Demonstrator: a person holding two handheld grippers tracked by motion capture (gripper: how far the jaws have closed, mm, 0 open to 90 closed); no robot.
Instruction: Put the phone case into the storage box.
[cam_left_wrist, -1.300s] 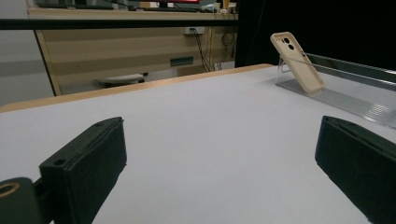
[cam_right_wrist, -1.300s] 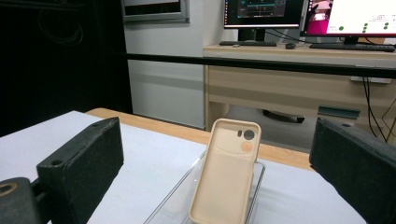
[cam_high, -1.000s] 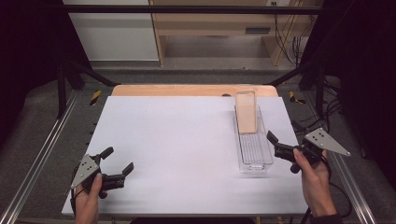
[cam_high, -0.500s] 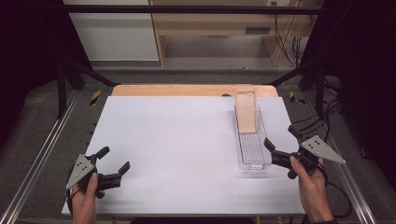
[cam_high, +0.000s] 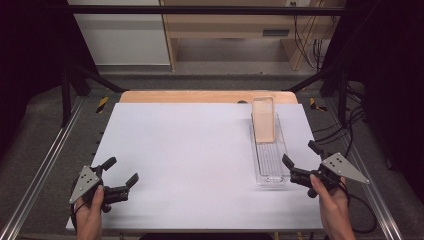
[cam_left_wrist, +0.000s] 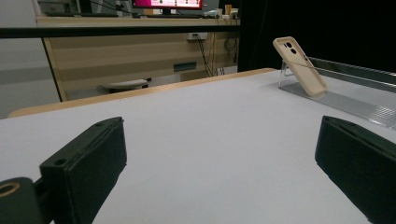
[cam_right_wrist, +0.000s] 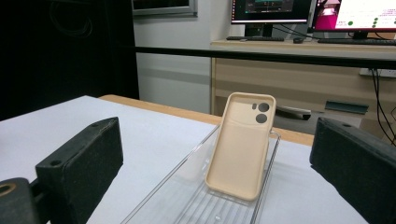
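A beige phone case (cam_high: 263, 119) (cam_right_wrist: 241, 145) (cam_left_wrist: 299, 64) leans upright at the far end of a clear plastic tray (cam_high: 270, 160) (cam_right_wrist: 187, 200) on the right side of the white table (cam_high: 190, 150). My right gripper (cam_high: 301, 161) is open just right of the tray's near end, jaws spread wide with nothing between them. At the table's near left corner my left gripper (cam_high: 120, 171) is open too, held low over the bare surface and far from the case.
A wooden strip (cam_high: 200, 96) runs along the table's far edge. Metal rails (cam_high: 45, 160) flank both sides. Cables (cam_high: 350, 125) hang at the right. A desk with monitors (cam_right_wrist: 299, 11) stands beyond the table.
Both hands have drawn back toward the near edge of the table. The right gripper has slid a little nearer along the tray's side; jaws stay open.
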